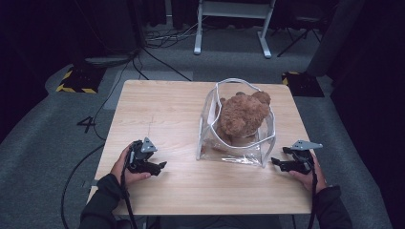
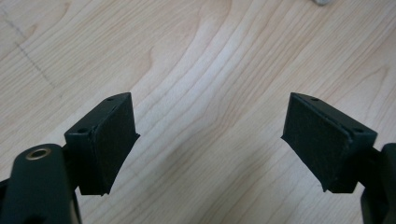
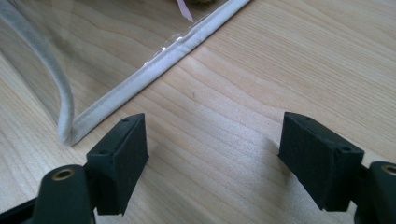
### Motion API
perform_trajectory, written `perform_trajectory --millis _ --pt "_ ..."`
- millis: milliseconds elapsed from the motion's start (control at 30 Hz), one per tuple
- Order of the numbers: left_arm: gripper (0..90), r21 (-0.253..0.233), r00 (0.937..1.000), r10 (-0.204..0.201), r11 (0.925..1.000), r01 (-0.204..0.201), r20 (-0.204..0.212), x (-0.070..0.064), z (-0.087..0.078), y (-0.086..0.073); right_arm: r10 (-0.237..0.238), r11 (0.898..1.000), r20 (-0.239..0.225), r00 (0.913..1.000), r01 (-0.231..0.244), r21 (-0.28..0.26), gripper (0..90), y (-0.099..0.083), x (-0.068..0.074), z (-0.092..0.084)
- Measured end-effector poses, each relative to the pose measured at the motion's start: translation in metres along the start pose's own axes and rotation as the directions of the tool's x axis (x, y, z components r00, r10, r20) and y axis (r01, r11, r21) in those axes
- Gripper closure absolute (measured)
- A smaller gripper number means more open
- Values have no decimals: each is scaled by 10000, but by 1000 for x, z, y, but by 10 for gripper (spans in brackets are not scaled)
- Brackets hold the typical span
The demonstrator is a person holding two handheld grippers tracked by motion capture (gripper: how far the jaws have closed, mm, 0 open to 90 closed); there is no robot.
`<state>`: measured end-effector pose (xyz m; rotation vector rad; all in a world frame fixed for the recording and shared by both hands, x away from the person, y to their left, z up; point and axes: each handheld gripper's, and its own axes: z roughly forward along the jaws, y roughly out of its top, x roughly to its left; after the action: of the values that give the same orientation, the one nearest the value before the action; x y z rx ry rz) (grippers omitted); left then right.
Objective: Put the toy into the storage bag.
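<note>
a brown teddy bear (image 1: 243, 114) is seen inside a clear bag (image 1: 260, 155) on the counter (image 1: 167, 109), flanked by the left gripper (image 1: 161, 166) and right gripper (image 1: 276, 162), both held wide open and empty

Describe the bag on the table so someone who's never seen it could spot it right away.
On the wooden table, look right of centre. The clear plastic bag with white piping stands there, a brown teddy bear inside; nothing else on the table is see-through.
</note>
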<state>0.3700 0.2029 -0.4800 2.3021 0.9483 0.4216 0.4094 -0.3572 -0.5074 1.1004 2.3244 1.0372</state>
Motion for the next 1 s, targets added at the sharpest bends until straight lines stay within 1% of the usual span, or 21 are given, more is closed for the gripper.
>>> perform_trajectory --millis 100,133,267,333,400,467,533,567,667,1000 --pt "168 49 9998 -199 9998 199 22 -1 1 -7 0 10000 1 10000 0 -1 235 0 0 0" --pt "167 97 9999 -145 9998 146 -24 -1 0 -9 2 10000 2 10000 -2 0 235 0 0 0" --pt "167 42 9995 -297 9995 298 -133 -5 0 -18 -1 10000 2 10000 1 -1 235 0 0 0" --pt "169 160 9993 -110 9998 116 -365 -8 0 -23 4 10000 14 10000 -4 -4 234 0 0 0" --pt "165 148 9995 -109 9998 114 -313 -10 1 -27 8 10000 16 10000 -8 -2 235 0 0 0" --pt "163 -10 9991 -274 9996 274 -319 -11 -1 -31 8 10000 15 10000 -8 -2 235 0 0 0" --pt "164 -220 9979 -615 9979 610 -217 -9 -1 -36 6 10000 17 10000 -6 -3 235 0 0 0" --pt "163 -346 9965 -831 9960 827 -118 -9 -1 -40 3 10000 18 10000 -3 -2 235 0 0 0" --pt "161 -619 9931 -1169 9912 1166 -10 -7 -1 -46 2 10000 21 10000 -2 0 235 0 0 0" --pt "157 -628 9919 -1272 9899 1267 -39 -7 -2 -48 -16 10000 13 10000 16 18 235 0 0 -1"
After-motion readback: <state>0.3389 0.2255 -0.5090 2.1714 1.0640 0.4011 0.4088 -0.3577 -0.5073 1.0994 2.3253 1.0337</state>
